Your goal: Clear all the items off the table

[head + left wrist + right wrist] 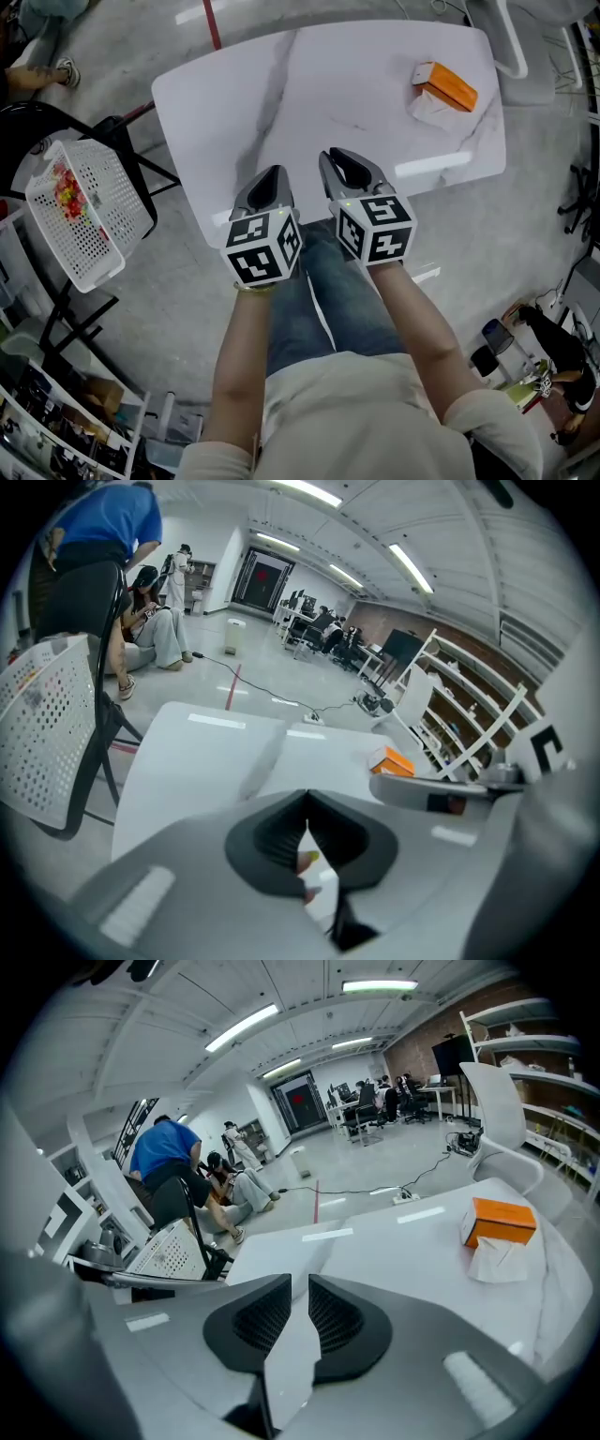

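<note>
An orange tissue box [447, 84] with a white tissue [429, 106] pulled from it lies at the far right of the white marble table [309, 103]. The box also shows in the left gripper view [392, 760] and the right gripper view [500, 1221]. Both grippers hover side by side over the table's near edge, well short of the box. My left gripper [275, 172] has its jaw tips touching and holds nothing [307, 799]. My right gripper [328, 155] has its jaws parted by a narrow slit with nothing between them [300, 1283].
A white perforated basket [89, 211] with small colourful items rests on a black chair left of the table. A white chair [511, 37] stands past the table's far right corner. People sit and stand on the floor beyond the table's left side [202, 1180].
</note>
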Demonstrator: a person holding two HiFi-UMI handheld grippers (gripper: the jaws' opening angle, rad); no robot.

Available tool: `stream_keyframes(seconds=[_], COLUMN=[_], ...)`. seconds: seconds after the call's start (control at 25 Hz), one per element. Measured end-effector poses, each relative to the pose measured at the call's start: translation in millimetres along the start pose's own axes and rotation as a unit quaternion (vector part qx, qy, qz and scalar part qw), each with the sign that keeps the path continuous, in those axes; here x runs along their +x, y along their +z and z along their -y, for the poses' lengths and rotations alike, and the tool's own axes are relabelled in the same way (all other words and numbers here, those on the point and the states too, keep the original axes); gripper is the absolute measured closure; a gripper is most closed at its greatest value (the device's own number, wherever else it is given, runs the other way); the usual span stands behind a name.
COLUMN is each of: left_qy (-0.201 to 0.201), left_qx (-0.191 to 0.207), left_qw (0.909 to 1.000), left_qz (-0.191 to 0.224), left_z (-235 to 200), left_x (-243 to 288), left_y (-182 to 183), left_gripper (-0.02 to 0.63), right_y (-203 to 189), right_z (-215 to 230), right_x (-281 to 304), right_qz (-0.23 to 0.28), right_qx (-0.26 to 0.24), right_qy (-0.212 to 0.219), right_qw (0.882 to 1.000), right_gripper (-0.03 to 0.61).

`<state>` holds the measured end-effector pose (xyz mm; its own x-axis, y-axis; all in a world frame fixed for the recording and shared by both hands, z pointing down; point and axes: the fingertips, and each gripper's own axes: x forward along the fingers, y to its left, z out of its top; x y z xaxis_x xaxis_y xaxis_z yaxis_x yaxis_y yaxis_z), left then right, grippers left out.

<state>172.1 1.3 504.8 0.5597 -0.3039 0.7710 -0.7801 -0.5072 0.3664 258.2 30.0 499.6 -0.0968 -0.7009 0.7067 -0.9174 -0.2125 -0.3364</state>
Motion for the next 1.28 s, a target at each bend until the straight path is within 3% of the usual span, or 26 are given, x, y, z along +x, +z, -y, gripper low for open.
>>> stream_keyframes(seconds=[0.56, 1.28], left_qy=[-0.027, -0.034], left_qx=[0.029, 0.026], left_qw=[0.999, 0.9985], left_qz=[-0.02, -0.033], left_z=[-10.2, -75.4], left_x=[-3.4, -8.1], left_y=[-3.9, -0.7], left_gripper=[0.606, 0.606], right_y=[-25.7, -28.2], right_z=[-1.2, -28.7], right_x=[-7.6, 6.6], right_qz=[-0.001, -0.004], right_qx=[0.037, 0.037], right_qy=[-0.043, -0.063], right_qw=[0.998, 0.997], right_gripper=[0.523, 0.523])
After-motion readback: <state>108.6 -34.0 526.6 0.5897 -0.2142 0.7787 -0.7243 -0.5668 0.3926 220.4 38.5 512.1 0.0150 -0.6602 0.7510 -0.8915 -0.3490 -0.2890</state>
